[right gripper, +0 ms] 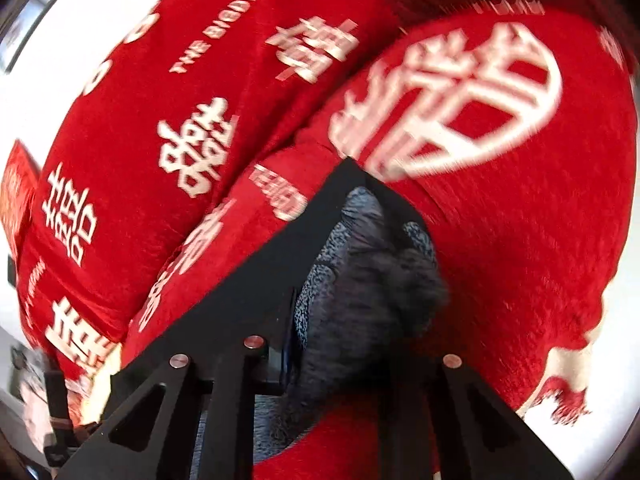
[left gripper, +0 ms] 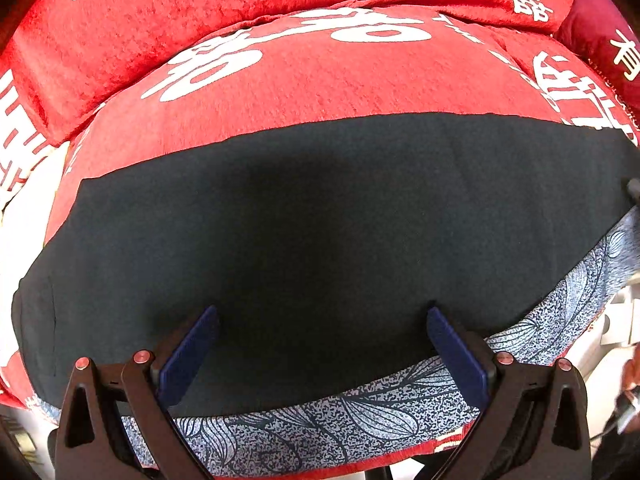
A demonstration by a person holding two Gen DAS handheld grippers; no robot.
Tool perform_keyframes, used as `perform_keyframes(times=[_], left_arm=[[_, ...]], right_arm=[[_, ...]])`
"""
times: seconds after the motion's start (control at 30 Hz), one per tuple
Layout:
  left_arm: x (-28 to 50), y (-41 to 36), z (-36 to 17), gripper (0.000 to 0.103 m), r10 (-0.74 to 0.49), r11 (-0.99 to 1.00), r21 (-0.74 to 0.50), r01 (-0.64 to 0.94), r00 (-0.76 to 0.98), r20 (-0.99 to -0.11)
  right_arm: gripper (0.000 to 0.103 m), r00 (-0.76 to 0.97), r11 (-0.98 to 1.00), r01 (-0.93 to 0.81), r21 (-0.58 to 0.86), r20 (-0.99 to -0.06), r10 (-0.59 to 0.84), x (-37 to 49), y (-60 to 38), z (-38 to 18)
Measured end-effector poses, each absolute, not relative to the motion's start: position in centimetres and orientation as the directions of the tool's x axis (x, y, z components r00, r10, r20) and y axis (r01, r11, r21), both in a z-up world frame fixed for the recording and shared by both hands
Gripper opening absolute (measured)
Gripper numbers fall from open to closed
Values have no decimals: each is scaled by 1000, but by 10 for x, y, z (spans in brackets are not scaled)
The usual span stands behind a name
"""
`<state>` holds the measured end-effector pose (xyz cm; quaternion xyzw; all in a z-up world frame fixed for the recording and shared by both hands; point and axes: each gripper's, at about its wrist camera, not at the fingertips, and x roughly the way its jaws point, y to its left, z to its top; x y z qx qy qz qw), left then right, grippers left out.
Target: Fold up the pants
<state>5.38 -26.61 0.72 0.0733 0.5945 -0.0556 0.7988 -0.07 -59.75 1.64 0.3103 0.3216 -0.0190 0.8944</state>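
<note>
- The left gripper point(left gripper: 322, 354) has its blue-padded jaws spread wide, grasping nothing, above the dark navy pants point(left gripper: 304, 220).
- The right gripper point(right gripper: 360, 356) is clenched on a bunched corner of these pants, whose blue leaf-patterned side point(left gripper: 360, 416) shows.
- The pants lie flat on a red blanket with white characters point(left gripper: 320, 80), long axis across the left wrist view.

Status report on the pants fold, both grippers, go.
Left gripper open, hovering over the pants, nothing pinched. Right gripper shut on a bunch of blue patterned fabric at the pants' edge. Pants flat on red blanket; nothing in the way.
</note>
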Motion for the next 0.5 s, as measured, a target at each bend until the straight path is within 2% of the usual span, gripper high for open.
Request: perform_keyframes(times=[0.13, 0.27, 0.37, 0.43, 0.5], left_arm=[[56, -265, 12, 103, -12, 987, 33, 160, 271, -963], [68, -277, 37, 103, -142, 983, -102, 151, 290, -946], [81, -310, 37, 103, -114, 979, -59, 194, 285, -952], [90, -333, 5, 103, -4, 977, 35, 209, 183, -983], [85, -342, 9, 103, 24, 975, 84, 203, 284, -959]], right_arm=[[19, 832, 920, 133, 369, -546, 100, -6, -553, 74], [19, 839, 959, 103, 264, -541, 59, -5, -526, 95], [19, 819, 956, 143, 256, -573, 31, -2, -529, 94], [19, 811, 955, 155, 252, -585, 23, -1, -530, 96], [18, 809, 962, 148, 231, -588, 16, -6, -527, 101]])
